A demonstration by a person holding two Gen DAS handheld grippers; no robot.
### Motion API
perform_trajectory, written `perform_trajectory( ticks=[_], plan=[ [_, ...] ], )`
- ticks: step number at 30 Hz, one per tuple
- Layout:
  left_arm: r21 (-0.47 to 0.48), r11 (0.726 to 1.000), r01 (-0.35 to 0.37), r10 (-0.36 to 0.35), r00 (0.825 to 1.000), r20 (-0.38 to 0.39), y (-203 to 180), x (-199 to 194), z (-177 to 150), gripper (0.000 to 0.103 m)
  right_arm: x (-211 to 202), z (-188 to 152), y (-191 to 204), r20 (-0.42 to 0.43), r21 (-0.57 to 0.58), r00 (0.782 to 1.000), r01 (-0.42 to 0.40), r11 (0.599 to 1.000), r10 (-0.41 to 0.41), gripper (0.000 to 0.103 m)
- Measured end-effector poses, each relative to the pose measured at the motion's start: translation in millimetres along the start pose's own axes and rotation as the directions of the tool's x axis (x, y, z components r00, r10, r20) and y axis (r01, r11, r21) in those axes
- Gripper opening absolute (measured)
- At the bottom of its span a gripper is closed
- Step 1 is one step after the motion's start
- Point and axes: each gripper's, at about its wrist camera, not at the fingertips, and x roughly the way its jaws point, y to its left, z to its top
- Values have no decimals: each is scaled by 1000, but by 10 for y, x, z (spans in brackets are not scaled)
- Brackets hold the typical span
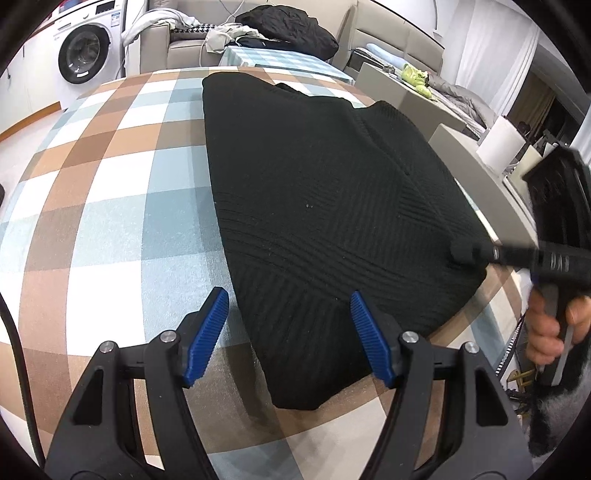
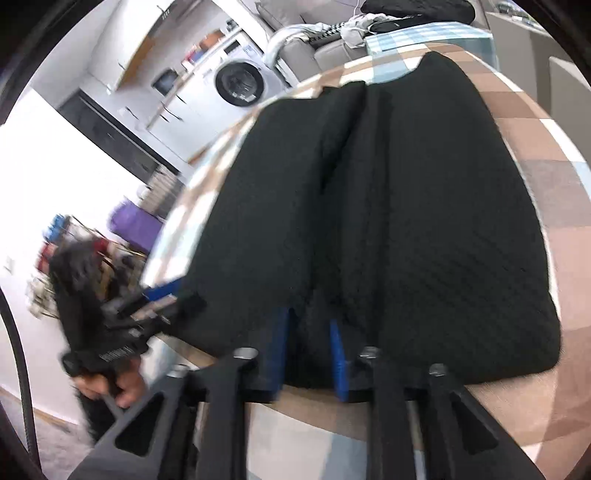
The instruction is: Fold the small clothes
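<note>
The black knit sweater (image 1: 314,206) lay folded on the checked tablecloth (image 1: 110,221), soft and limp. The left gripper (image 1: 288,332) stood wide over its near corner; the right gripper (image 2: 308,354) stood part-open at the near hem, best gripped there.

A folded black knit sweater (image 1: 325,206) lies on the counter (image 1: 110,206), which is covered in a brown, blue and white check cloth. The left gripper (image 1: 288,336) sits at six o'clock, its blue fingers (image 1: 207,332) spread apart, the near hem of the sweater between them but not pinched. At three o'clock the right gripper (image 1: 465,253) reaches in, its tip on the sweater's right edge, a hand (image 1: 554,328) around its handle. A washing machine (image 1: 85,51) stands at eleven o'clock, a sofa (image 1: 266,33) piled with clothes at twelve.
</note>
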Motion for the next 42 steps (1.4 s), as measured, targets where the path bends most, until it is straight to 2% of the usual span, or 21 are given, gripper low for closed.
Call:
perform_trajectory(
  ticks=[3,9,11,13,14,15,18,19,21,22,23,25,27,30,32,36,37,38,39,41,42],
  plan=[
    [-12,1000,-13,13,1000,13,43,-11,25,66,142,257,2,2,38,1000,8,999,-8,41],
    [-39,998,-41,42,998,38,140,-54,76,66,519,884,50,5,57,996,91,994,-91,41],
    [-49,997,-52,54,998,41,173,-54,94,66,653,1062,36,14,53,991,132,990,-132,33],
    [-62,997,-55,58,997,46,205,-59,120,66,726,1198,58,26,20,982,188,982,-188,14],
    [-67,996,-54,57,997,48,216,-66,133,66,763,1310,89,36,11,982,186,982,-187,9],
    [-68,996,-49,52,997,53,223,-79,150,66,675,1324,181,79,-23,983,168,986,-166,7],
    [-65,997,-42,45,998,54,217,-60,181,66,513,1304,290,141,-62,967,224,973,-214,7],
    [-64,997,-32,36,998,51,210,-32,186,66,537,1311,243,132,-58,960,257,965,-248,7],
    [-58,998,-33,35,999,36,180,19,182,66,597,1305,31,81,-29,960,271,962,-268,8],
    [-52,998,-36,38,999,32,162,36,171,66,685,1295,-74,30,6,967,251,968,-251,8],
    [-49,998,-39,41,999,29,157,47,163,66,698,1288,-111,15,28,971,239,971,-239,11],
    [-57,998,-39,40,999,25,164,44,130,66,623,1207,-98,21,36,982,185,982,-186,15],
    [-70,997,-36,37,999,20,192,54,115,66,533,1057,-88,0,18,991,131,991,-131,30],
    [-71,997,-39,40,999,15,191,48,87,66,367,613,22,-48,-12,998,42,999,-42,33],
    [-60,998,-35,36,999,6,172,50,61,66,283,325,62,-74,-38,996,37,999,-40,33],
    [-18,1000,1,-1,1000,-23,71,22,-31,66,175,51,64,-45,-65,999,19,998,-22,32],
    [-6,1000,9,-9,1000,-27,48,17,-50,66,157,24,60,-31,-72,999,28,997,-30,27],
    [11,1000,14,-14,1000,-27,13,6,-79,66,136,21,81,-12,-87,999,34,996,-35,14],
    [22,1000,8,-7,1000,-28,-10,2,-100,66,120,57,129,11,-102,999,34,994,-33,10],
    [27,1000,7,-6,999,-36,-29,4,-125,68,-46,105,271,105,-172,994,-3,985,21,8],
    [25,1000,9,-8,999,-36,-36,-5,-136,69,-75,156,339,119,-190,993,5,982,18,8]
  ],
)
